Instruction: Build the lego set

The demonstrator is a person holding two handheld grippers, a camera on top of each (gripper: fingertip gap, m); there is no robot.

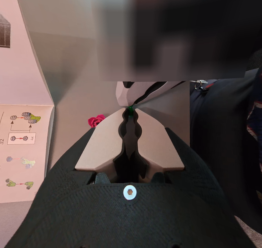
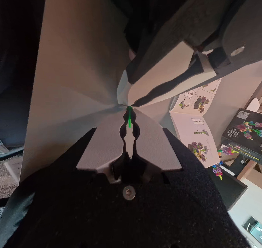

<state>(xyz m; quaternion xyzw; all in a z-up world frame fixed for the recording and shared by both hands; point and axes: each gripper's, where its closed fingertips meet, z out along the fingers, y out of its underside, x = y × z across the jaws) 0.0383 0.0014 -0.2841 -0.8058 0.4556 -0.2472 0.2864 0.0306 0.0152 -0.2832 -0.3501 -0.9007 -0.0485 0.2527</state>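
Note:
A thin bright green stem piece [image 2: 129, 119] lies between the fingers of my right gripper [image 2: 129, 110], which is shut on it. Its top end pokes out at the fingertips. My left gripper [image 1: 130, 110] is shut tip to tip against the right one, with a small green end [image 1: 130, 112] pinched at its fingertips. In the right wrist view the left gripper [image 2: 128, 105] comes in from the upper right. In the left wrist view the right gripper [image 1: 129, 105] comes down from above. A pink flower piece [image 1: 96, 121] lies on the table just left of my left fingers.
An open instruction booklet [image 1: 21, 141] lies at the left; it also shows in the right wrist view [image 2: 195, 134]. The dark set box [image 2: 243, 133] stands at the right, with small built flowers [image 2: 218, 171] beside it. A person's dark clothing [image 1: 219, 127] is close behind. Both grippers' tips are close together, under 4 cm apart.

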